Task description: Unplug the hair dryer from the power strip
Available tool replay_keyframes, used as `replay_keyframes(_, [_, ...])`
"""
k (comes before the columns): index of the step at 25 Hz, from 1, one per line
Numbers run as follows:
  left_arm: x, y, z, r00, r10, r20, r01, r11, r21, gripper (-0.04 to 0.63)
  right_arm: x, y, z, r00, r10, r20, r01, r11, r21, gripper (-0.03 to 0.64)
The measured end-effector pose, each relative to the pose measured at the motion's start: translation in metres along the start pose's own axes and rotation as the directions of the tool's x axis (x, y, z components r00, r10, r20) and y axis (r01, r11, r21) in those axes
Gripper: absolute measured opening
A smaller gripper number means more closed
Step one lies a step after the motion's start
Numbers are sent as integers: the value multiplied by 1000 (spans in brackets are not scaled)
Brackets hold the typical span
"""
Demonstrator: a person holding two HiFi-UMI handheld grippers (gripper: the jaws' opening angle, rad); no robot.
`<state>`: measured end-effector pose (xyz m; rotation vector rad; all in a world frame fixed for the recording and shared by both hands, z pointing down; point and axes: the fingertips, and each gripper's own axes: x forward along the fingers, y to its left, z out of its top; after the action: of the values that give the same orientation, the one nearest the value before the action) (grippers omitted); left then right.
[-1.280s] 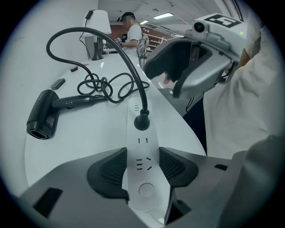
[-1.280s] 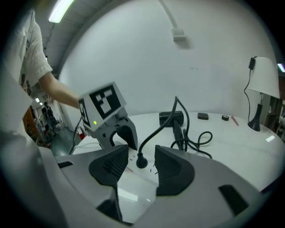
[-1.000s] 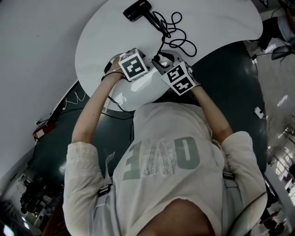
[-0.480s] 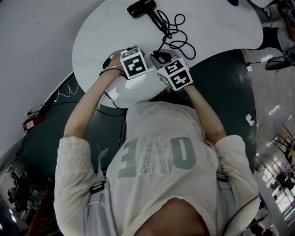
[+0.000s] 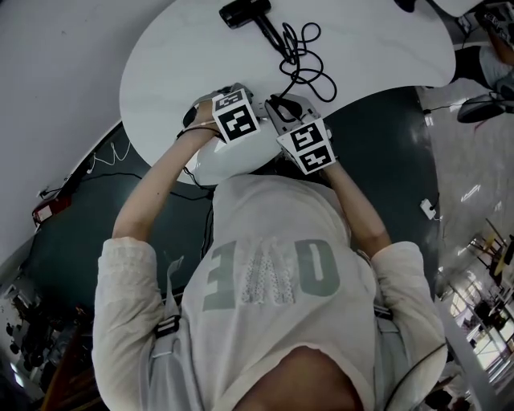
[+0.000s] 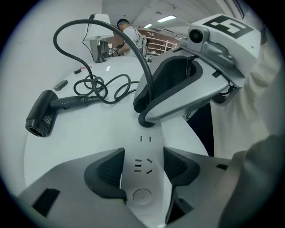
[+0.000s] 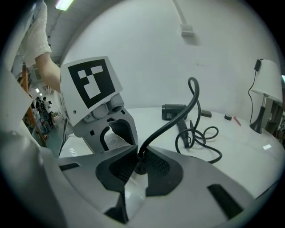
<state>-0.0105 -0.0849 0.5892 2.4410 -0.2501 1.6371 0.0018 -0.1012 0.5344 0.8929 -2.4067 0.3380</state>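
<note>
Black plug [image 7: 140, 168] sits in a white strip [image 6: 141, 180] on the tabletop [image 5: 377, 40], low centre of the right gripper view. The right claw [image 7: 140, 161] pinches it, its jaws having just been closing on it. The cord [image 7: 171, 119] rises toward the dryer [image 5: 245, 12] at the head view's top. The left claw [image 6: 142, 156] is spread, its jaws just opening, and the strip lies lengthwise between them. The plug stands up from the strip, so the pull is probably straight off its face.
</note>
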Motion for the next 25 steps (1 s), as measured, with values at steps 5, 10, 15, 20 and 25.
replay_keyframes(5, [1,-2,4,1000,1,7,0,1000,-23,268,1,-14,-7,1000,4,-9,-1,967,253,57])
replay_keyframes(10, [2,0,3,1000,12,11,-12,999,-38,267,6,-23,-4,998,55,-34,-28,846,533,57])
replay_keyframes(15, [5,2,4,1000,15,-5,-15,999,-51,268,1,-21,-5,997,-1,-74,21,963,267,56])
replay_keyframes(20, [6,1,5,1000,26,-11,-27,998,-60,278,-6,-14,-6,996,-11,-88,17,997,72,56])
replay_keyframes(25, [7,4,5,999,39,4,-38,996,-82,275,0,-30,-7,997,43,-63,-5,857,515,55])
